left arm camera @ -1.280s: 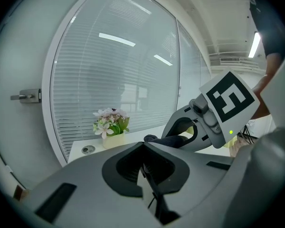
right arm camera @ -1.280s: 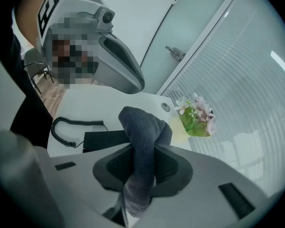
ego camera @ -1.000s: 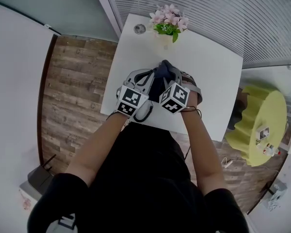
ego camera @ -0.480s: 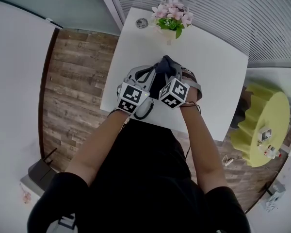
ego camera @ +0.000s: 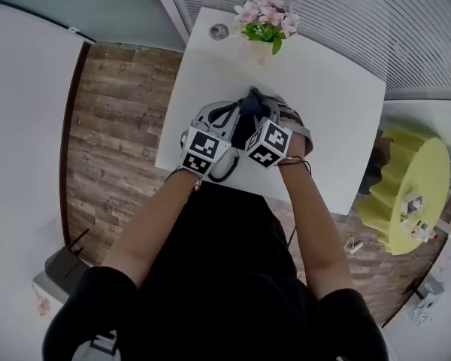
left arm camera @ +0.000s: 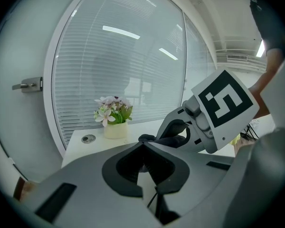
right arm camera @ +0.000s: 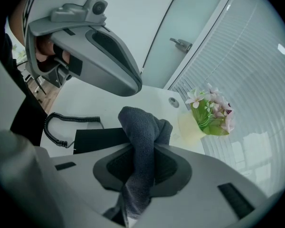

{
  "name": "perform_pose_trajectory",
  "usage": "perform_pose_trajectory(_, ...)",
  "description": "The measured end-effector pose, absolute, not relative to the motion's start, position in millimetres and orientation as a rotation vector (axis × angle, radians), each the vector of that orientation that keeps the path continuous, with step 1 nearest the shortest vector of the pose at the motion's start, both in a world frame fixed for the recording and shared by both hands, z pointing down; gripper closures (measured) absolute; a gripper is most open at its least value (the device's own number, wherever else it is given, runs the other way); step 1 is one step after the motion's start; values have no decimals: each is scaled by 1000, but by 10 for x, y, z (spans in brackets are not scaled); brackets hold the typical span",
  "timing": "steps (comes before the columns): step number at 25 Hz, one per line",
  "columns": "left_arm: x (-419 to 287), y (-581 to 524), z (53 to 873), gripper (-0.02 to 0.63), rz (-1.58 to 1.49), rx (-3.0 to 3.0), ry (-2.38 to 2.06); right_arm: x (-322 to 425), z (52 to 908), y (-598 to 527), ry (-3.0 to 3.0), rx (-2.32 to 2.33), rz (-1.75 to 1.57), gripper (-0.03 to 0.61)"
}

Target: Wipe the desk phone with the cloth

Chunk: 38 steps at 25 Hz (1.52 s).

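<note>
White table [ego camera: 338, 107], desk phone [right arm camera: 99, 137] mostly hidden, apparently beneath cloth [right arm camera: 141, 123].

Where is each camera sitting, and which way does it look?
Right gripper view: on the right tool, facing along jaws shut on the cloth toward the flowers; the left tool shows above.
Left gripper view: on the left tool, facing along shut jaws toward the flowers; the right tool shows.
Head view: on the person's head, facing steeply down at the table; both forearms and tools show.
Shared: both gripper views see the flowers.
</note>
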<state>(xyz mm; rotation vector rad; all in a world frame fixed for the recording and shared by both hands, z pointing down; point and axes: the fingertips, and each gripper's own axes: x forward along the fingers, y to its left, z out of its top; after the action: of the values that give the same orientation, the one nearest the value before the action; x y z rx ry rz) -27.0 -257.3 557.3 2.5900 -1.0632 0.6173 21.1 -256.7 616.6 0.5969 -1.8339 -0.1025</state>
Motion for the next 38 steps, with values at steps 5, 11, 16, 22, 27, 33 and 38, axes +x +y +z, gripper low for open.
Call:
perform_pose_trajectory(5, -265, -2515, 5612, 604, 623, 2589, -1042, 175, 6219, -2440, -1829, 563, -76, 486)
perform_pose_trajectory(11, -274, -2433, 5685, 604, 633, 2589, -1016, 135, 6267, -2332, -1828, 559, -57, 486)
perform_pose_trajectory(16, -300, -2336, 5777, 604, 650, 2581, -996, 106, 6327, -2217, -1825, 547, -40, 486)
perform_pose_trajectory(22, -318, -2206, 5895, 604, 675, 2568, -966, 61, 6418, -2044, -1825, 517, 2, 486)
perform_pose_trajectory(27, -329, -2083, 5999, 604, 698, 2559, -933, 25, 6465, -1927, -1823, 511, 23, 486)
perform_pose_trajectory(33, -365, -1901, 6207, 604, 749, 2534, -888, -25, 6548, -1758, -1828, 491, 57, 486)
perform_pose_trajectory(38, -429, -1771, 6348, 604, 786, 2514, -864, -56, 6609, -1628, -1826, 481, 79, 486)
